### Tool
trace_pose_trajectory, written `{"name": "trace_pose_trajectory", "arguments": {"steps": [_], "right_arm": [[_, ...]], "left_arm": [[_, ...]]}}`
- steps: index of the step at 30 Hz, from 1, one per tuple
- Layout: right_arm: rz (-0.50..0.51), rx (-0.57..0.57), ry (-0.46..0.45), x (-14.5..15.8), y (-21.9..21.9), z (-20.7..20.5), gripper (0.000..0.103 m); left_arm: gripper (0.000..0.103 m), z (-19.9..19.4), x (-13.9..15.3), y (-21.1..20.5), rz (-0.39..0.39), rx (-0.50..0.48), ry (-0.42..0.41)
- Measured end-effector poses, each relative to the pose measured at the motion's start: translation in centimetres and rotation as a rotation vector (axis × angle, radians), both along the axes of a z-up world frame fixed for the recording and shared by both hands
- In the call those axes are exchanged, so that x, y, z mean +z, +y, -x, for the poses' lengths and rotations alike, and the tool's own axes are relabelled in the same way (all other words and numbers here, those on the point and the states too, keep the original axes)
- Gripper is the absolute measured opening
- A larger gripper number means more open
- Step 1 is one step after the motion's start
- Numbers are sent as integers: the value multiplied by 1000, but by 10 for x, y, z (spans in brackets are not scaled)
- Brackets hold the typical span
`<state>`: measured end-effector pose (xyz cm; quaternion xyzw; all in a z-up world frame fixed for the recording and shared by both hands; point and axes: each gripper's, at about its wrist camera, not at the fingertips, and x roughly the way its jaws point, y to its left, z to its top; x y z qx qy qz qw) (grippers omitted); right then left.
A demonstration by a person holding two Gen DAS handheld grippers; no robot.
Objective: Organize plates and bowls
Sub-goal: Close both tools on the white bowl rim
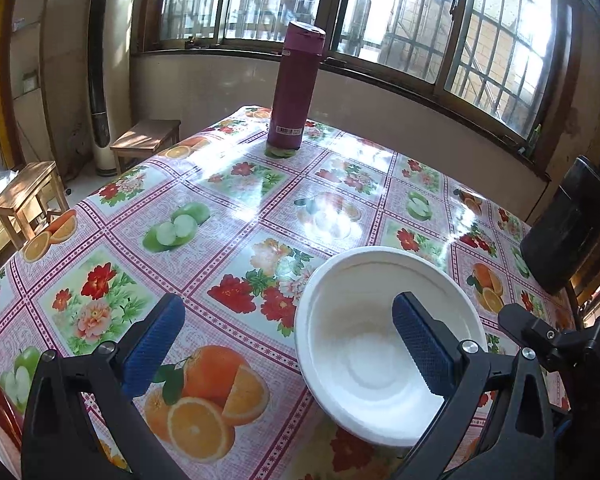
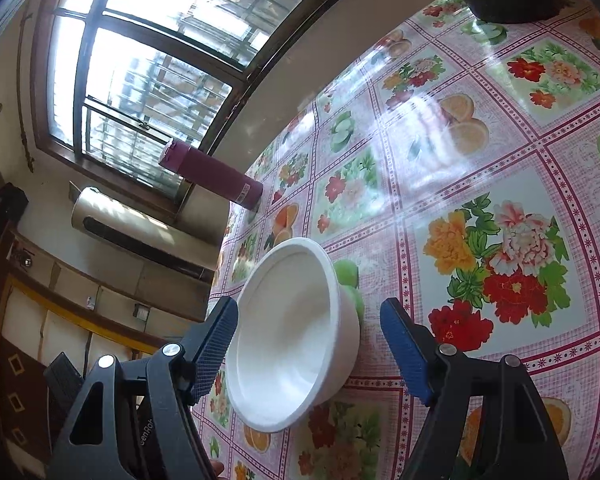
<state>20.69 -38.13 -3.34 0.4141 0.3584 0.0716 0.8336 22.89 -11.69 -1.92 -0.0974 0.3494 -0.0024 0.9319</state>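
Observation:
A white bowl [image 1: 364, 344] sits on the fruit-and-flower tablecloth [image 1: 228, 216] near the table's front right. My left gripper [image 1: 288, 344] is open; its right finger [image 1: 420, 344] hangs over the bowl's inside, its left finger [image 1: 152, 344] is over the cloth, and the bowl's left rim lies between them. In the right wrist view, which is rolled sideways, the same white bowl [image 2: 292, 344] lies between the open fingers of my right gripper [image 2: 308, 344], whose left finger [image 2: 216, 344] is close to the rim. No plates are in view.
A purple thermos bottle [image 1: 294, 88] stands at the table's far edge by the window, also in the right wrist view [image 2: 212, 172]. A black chair back [image 1: 568, 228] is at the right. Wooden stools [image 1: 28, 196] stand on the floor at the left.

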Motion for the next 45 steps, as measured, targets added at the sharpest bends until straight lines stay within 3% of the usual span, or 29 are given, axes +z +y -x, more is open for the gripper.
{"name": "trace_pose_trajectory", "arguments": {"steps": [20, 30, 45], "right_arm": [[77, -12, -2, 5, 10, -2, 76], [100, 0, 14, 3, 17, -4, 64], [114, -33, 14, -1, 14, -2, 61]], "left_arm": [[103, -5, -16, -1, 33, -27, 64], [103, -10, -22, 3, 35, -24, 92], [103, -16, -33, 13, 69, -3, 172]]}}
